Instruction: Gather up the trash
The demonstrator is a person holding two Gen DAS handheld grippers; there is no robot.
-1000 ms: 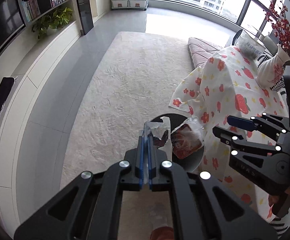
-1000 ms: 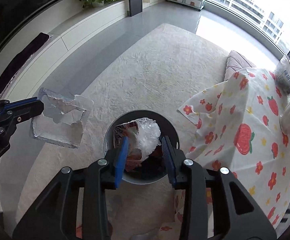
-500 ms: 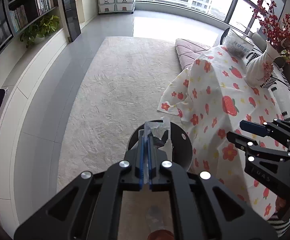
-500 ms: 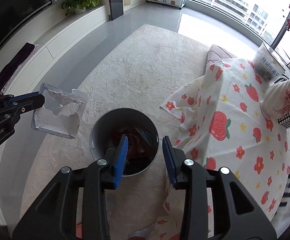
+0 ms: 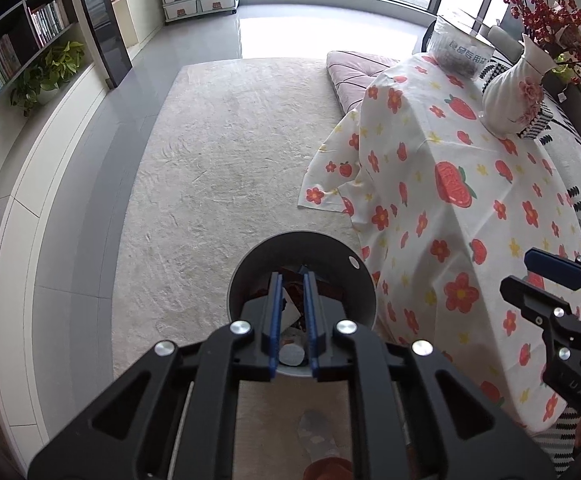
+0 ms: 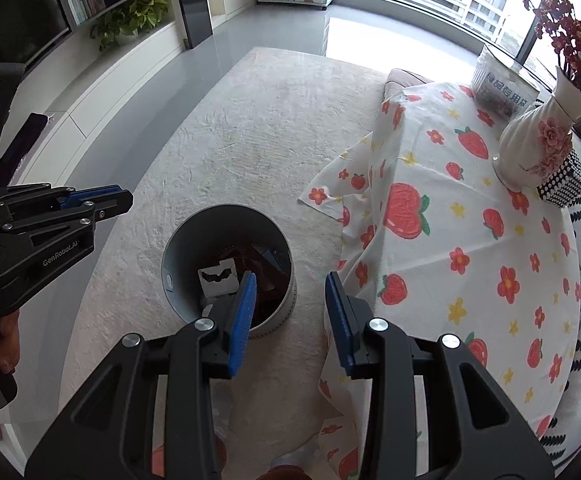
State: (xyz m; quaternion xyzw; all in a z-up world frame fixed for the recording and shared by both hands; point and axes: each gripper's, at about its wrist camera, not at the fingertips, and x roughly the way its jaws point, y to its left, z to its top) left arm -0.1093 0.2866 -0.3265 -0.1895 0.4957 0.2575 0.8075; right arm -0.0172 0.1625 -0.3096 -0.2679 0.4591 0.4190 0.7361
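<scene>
My left tool (image 5: 291,280): jaws just opened to narrow gap, nothing between; clear plastic tray (image 6: 217,277) it held half second ago now lies in bin (image 6: 182,248) directly below. My right tool (image 6: 290,280): moderately open, empty, beside bin. Drop done; next scrap wanted.

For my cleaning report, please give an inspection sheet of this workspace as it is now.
Surface: beige carpet; table under strawberry tablecloth.
Job's things: grey bin on the carpet, clear plastic tray and wrappers inside.
Clutter: white vase, bag on the table.
Grippers: left claw over the bin, just opened, empty; right claw open, empty.
Cables: nothing seen.
Surroundings: bookshelf, plant, windows.
</scene>
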